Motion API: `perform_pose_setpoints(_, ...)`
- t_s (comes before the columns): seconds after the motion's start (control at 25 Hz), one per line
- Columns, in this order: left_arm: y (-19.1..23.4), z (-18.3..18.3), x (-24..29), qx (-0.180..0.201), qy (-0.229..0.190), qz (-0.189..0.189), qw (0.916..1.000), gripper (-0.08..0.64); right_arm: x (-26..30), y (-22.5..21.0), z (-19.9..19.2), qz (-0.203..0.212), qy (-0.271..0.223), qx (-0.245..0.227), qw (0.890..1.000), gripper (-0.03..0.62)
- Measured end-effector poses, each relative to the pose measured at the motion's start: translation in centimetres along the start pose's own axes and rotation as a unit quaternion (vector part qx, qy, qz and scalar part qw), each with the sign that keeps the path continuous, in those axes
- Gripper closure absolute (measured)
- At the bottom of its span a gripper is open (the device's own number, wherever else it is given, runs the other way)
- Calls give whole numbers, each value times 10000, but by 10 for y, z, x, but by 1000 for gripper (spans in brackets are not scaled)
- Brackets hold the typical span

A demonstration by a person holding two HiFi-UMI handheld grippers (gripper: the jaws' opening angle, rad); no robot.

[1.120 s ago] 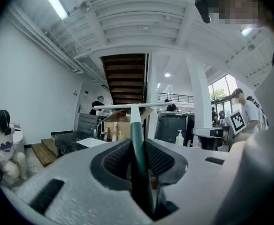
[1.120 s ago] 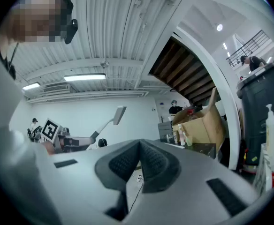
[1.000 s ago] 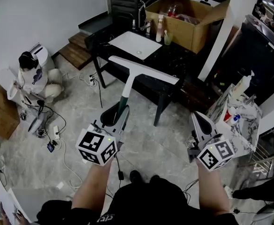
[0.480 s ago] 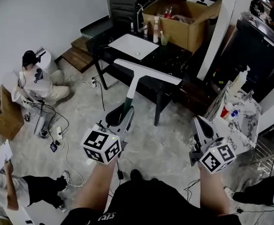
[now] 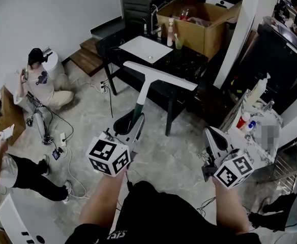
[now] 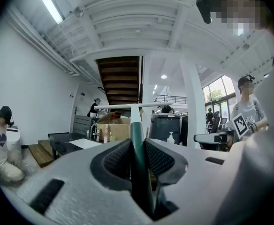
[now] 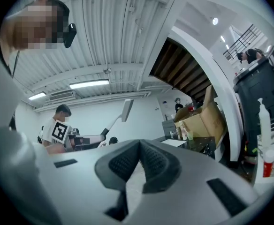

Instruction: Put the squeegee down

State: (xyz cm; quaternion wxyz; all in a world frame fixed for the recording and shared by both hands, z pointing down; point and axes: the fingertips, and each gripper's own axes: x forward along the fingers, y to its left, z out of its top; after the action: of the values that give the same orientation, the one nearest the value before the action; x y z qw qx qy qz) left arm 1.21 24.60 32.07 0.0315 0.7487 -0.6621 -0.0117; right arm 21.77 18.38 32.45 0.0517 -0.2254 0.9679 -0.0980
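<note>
left claw (image 5: 132,122) clamped on squeegee (image 5: 159,75) handle, blade up at 12 o'clock; right claw (image 5: 212,135) closed, empty; squeegee not yet down; table (image 5: 189,60) ahead at 12

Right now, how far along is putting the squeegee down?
Done: nothing yet. In hand: the left gripper is clamped on the squeegee by its green handle, holding it in the air, blade toward the black table. The right gripper is shut and empty. Left: bring it to a surface, set it down, release.
</note>
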Motion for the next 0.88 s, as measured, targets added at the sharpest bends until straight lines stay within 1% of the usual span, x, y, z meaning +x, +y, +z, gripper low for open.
perform_pose_setpoints(0.2,3,-1,9,3,-19,21,10000,459,7,-8,-11,72,182,88,9998,588)
perform_pose_setpoints(0.44,25,-2,35,-62,-92,0,9999,459,38,-25,-17,113,299,78,9995,588)
perform_pose_setpoints(0.68,67,1,66,-130,-113,-35,9998,459,92,-44,-14,82,354,89,9993,586)
perform_pose_setpoints(0.88,108,6,95,-133,-84,-74,9998,459,146,-49,-20,142,466,155,9987,588)
